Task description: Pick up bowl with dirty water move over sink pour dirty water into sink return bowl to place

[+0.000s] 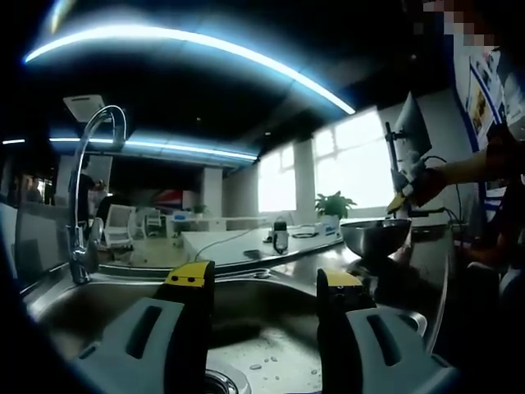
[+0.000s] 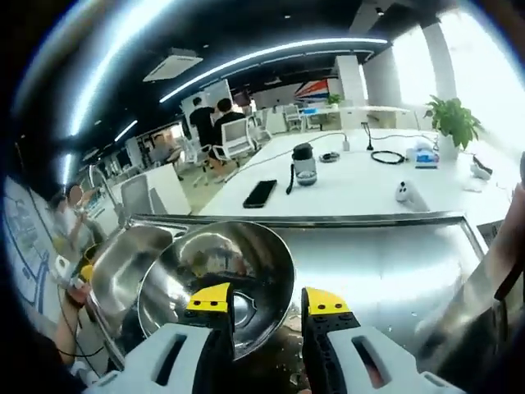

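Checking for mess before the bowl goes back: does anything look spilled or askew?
A few water droplets dot the sink floor near the drain, as pouring would leave. The bowl sits on the steel counter, apparently upright, with the right gripper at its rim. Nothing else stands out.

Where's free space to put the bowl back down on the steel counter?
Bare steel counter lies right of the bowl, bordered by the white table's edge behind. It is crowded at the sink, where the faucet stands. The white table carries a phone, bottle and cables.

No legible txt, labels or nos. anywhere; wall posters (image 1: 490,90) too blurred to read.
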The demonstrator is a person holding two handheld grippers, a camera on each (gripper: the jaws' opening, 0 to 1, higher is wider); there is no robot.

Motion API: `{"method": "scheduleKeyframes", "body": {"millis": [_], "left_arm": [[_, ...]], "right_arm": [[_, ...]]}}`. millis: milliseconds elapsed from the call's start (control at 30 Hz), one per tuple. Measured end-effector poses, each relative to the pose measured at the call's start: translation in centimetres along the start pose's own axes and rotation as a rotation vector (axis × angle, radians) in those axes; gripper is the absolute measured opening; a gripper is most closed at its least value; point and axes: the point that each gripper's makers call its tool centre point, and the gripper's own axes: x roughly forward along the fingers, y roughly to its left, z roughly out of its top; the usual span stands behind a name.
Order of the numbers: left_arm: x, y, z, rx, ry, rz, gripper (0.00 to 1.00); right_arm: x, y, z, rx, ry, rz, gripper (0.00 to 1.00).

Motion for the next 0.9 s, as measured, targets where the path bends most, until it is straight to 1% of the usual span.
{"method": "scheduleKeyframes", "body": {"millis": [267, 300, 433, 600, 667, 733, 767, 800, 833, 867, 900], "left_arm": [[0.0, -0.1, 0.1, 0.001, -0.006, -0.006, 0.49], [-0.1, -0.2, 0.1, 0.000, -0.008, -0.009, 0.49], [-0.1, -0.1, 0.2, 0.001, -0.011, -0.006, 0.49], [0.0, -0.2, 0.0, 0.003, -0.006, -0.014, 0.49], [0.0, -0.3, 0.1, 0.007, -0.008, -0.014, 0.49], [-0.1, -0.4, 0.2, 0.004, -0.013, -0.020, 0.49], [-0.1, -0.4, 0.3, 0.002, -0.016, -0.019, 0.49], [-0.1, -0.3, 0.3, 0.000, -0.019, -0.018, 0.49], [-0.2, -0.3, 0.4, 0.000, -0.022, -0.019, 0.49], [-0.2, -0.4, 0.4, -0.003, -0.024, -0.024, 0.49], [-0.2, -0.5, 0.3, -0.004, -0.022, -0.030, 0.49]], "right_arm": [[0.7, -0.5, 0.1, -0.006, 0.051, -0.027, 0.24], [0.8, -0.5, -0.2, -0.018, 0.074, -0.032, 0.24], [1.2, -0.6, -0.3, -0.011, 0.100, -0.028, 0.24], [1.6, 0.4, -1.5, -0.008, 0.173, -0.008, 0.22], [1.7, 0.4, -1.7, -0.031, 0.197, -0.022, 0.22], [1.8, 0.3, -1.6, -0.034, 0.206, -0.026, 0.22], [1.8, 0.1, -1.5, -0.043, 0.227, -0.031, 0.23], [1.8, 0.2, -1.4, -0.044, 0.232, -0.027, 0.24], [1.7, 0.1, -1.5, -0.023, 0.249, -0.028, 0.24], [1.7, 0.0, -1.7, -0.020, 0.271, -0.026, 0.24], [1.7, 0.0, -1.7, -0.032, 0.273, -0.027, 0.24]]}}
